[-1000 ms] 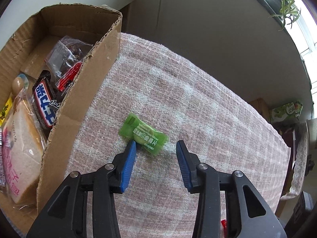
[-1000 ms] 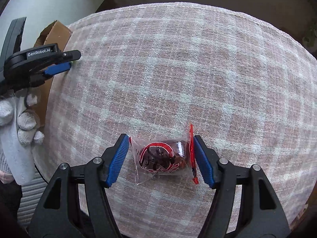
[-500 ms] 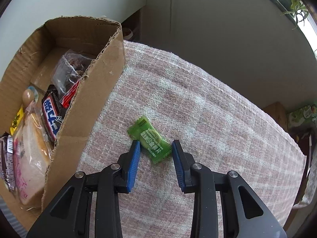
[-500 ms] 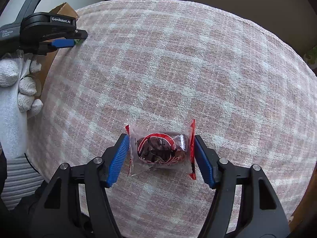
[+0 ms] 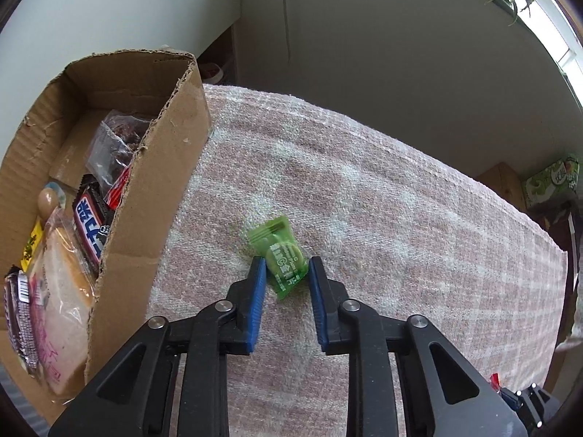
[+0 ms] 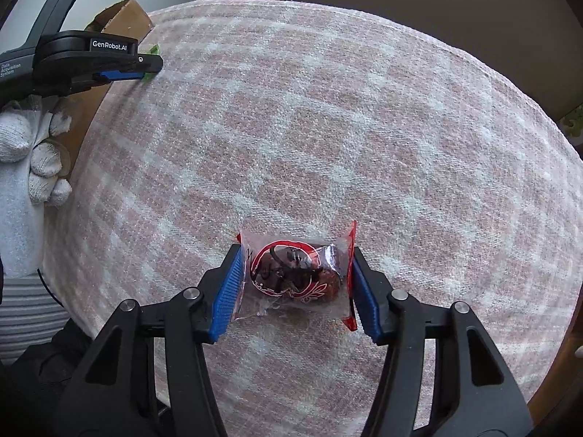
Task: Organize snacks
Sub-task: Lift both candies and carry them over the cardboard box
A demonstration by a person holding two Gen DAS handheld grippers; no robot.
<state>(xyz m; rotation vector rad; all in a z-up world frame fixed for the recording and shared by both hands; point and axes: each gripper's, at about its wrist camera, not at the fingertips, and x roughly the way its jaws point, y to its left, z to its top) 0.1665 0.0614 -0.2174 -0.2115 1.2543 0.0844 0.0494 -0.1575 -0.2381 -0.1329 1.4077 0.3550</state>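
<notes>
On the checked cloth (image 5: 382, 189) over the table, green candy (image 5: 281, 258) between left gripper (image 5: 283, 271) jaws, nearly closed on it, both pads touching the wrapper. Just left, tall cardboard box (image 5: 160, 167) wall, holding bread (image 5: 62, 291) and chocolate bar (image 5: 90, 225). Well apart, clear red-edged snack packet (image 6: 297, 273) pinched at both ends by right gripper (image 6: 296, 276) jaws, half closed.
</notes>
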